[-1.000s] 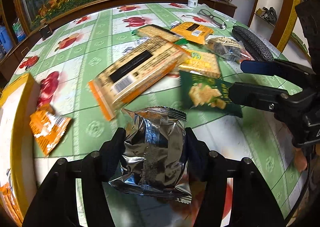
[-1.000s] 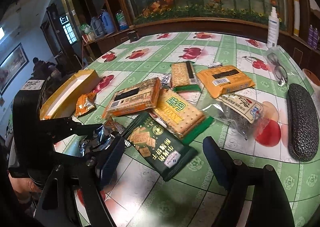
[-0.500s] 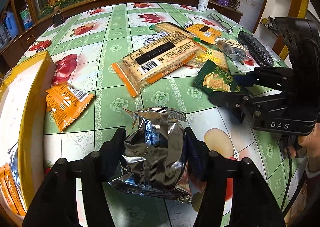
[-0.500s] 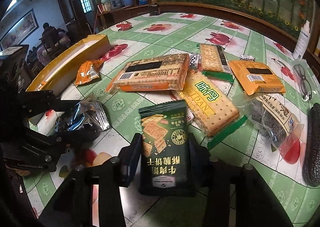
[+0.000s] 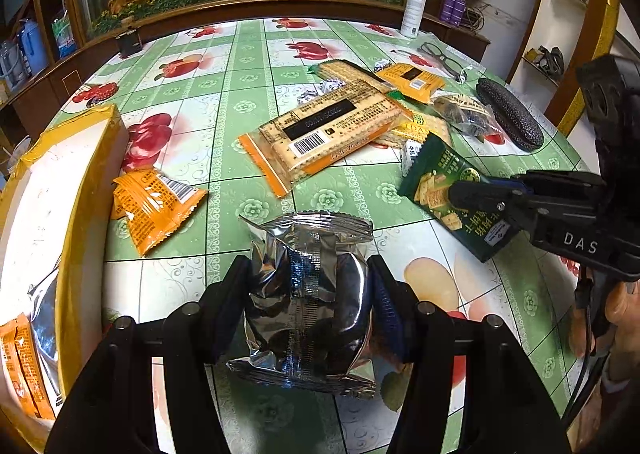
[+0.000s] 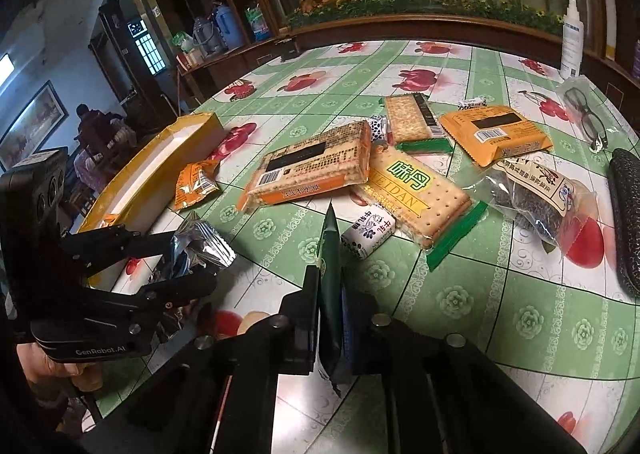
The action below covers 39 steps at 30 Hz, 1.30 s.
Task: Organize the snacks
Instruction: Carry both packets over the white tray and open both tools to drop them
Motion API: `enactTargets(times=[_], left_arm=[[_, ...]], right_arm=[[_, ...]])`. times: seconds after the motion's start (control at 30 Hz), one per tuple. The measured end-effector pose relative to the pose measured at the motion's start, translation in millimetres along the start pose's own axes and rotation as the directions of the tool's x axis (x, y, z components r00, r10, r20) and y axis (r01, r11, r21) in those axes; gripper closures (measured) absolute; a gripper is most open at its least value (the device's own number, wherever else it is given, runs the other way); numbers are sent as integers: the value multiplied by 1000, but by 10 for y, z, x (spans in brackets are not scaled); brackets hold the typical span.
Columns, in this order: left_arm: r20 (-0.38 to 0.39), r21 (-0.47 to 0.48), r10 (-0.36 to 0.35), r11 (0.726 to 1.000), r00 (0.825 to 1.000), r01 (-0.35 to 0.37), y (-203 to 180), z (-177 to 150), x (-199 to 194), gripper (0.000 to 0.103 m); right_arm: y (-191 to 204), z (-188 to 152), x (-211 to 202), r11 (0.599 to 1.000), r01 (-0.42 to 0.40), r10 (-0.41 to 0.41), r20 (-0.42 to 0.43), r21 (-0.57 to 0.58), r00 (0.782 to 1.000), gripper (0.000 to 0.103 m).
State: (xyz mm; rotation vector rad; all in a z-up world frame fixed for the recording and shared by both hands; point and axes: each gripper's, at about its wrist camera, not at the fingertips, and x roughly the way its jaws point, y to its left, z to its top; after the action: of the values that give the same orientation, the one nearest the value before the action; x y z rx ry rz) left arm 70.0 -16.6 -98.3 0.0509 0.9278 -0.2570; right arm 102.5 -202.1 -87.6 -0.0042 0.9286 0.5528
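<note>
My left gripper [image 5: 308, 274] is shut on a crumpled silver snack bag [image 5: 308, 306] and holds it above the green flowered tablecloth. Beside it on the left lies a yellow box [image 5: 80, 190] with packets inside. My right gripper [image 6: 330, 294] is shut on a dark green cracker packet [image 6: 330, 254], which stands edge-on between the pads. In the left wrist view that green packet [image 5: 436, 178] hangs tilted from the right gripper [image 5: 472, 194]. The right wrist view shows the left gripper [image 6: 192, 258] with the silver bag [image 6: 204, 246] at the left.
On the table lie a small orange packet [image 5: 152, 202], a large cracker pack [image 5: 324, 134], a yellow cracker pack [image 6: 416, 194], an orange pack [image 6: 496, 134], a seed bag [image 6: 540, 198] and a small wrapped candy [image 6: 370, 232]. Glasses [image 6: 588, 114], a black case [image 6: 628, 214] and a spray bottle [image 6: 572, 42] stand far right.
My right gripper went from open over the green packet to shut on it and lifted it off the table, edge-on. My left gripper carried the silver bag leftward, nearer the yellow box.
</note>
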Motion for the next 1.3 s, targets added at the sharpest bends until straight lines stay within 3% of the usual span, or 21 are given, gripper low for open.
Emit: enactTargets(times=[0.67,1.3], left_arm=[[91,-63,15,998,996,-10,181,21,-340,49],[183,-91,64,995,981,-48,315,94,-762,49]], right_arm=[[343,85,-435,995,-100,96,133,26,986,94],[568,223,-569,989,-148,145,188,2,971,94]])
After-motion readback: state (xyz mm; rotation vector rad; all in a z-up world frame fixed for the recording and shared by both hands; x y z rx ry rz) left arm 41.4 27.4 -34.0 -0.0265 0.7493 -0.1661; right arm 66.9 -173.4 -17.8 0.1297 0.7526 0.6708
